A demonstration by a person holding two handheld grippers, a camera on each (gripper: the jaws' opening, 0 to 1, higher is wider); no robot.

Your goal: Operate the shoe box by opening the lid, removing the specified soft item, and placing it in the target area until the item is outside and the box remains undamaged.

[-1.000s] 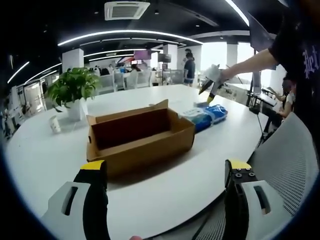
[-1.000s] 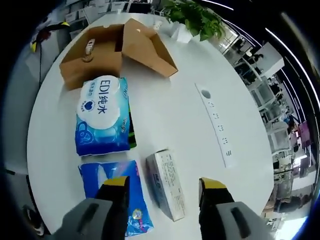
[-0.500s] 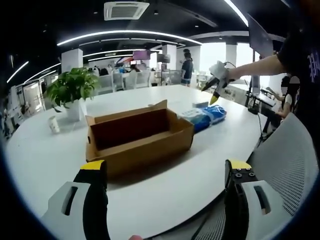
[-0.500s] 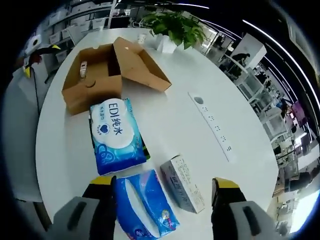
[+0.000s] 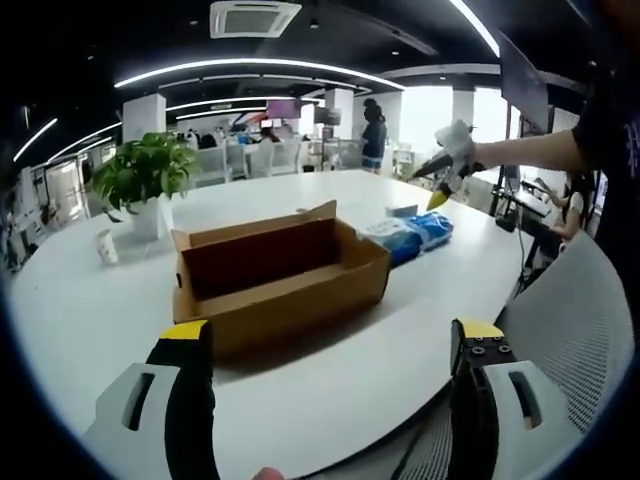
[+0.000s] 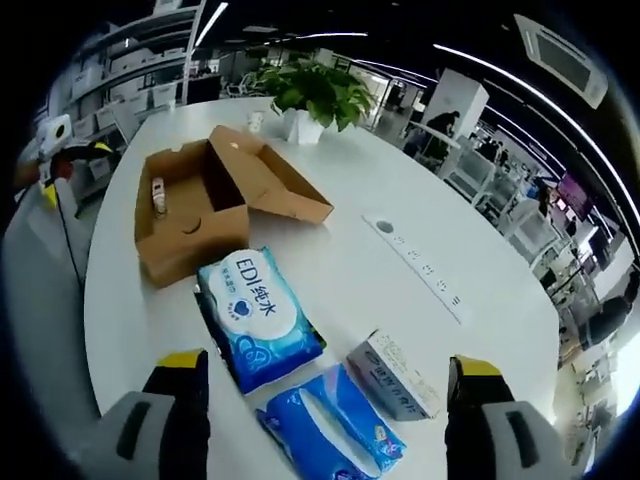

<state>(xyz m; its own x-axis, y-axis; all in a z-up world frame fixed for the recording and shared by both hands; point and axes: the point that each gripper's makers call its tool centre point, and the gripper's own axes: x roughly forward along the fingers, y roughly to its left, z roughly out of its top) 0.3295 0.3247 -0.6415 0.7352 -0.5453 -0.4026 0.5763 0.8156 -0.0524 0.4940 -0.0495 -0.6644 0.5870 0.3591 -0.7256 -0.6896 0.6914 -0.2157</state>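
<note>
Seemingly light, squashy and slick-wrapped, the tissue pack (image 6: 258, 319) lies at lower centre on the bench (image 6: 350, 265) beside the open shoe box (image 6: 195, 215), best pinched across its middle by either released tool (image 6: 325, 385).

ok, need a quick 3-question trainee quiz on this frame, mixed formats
1. True or false: the lid of the brown cardboard shoe box is shut.
2. Multiple choice: which item lies nearest the box in the right gripper view? A) the blue-and-white soft tissue pack printed EDI B) the small grey carton C) the white power strip
3. Fill in: the green potted plant stands on the white ____.

Key: 1 false, the lid is folded open. 2 A. 3 table.

Both tools, left and right, are open and hold nothing.
</note>
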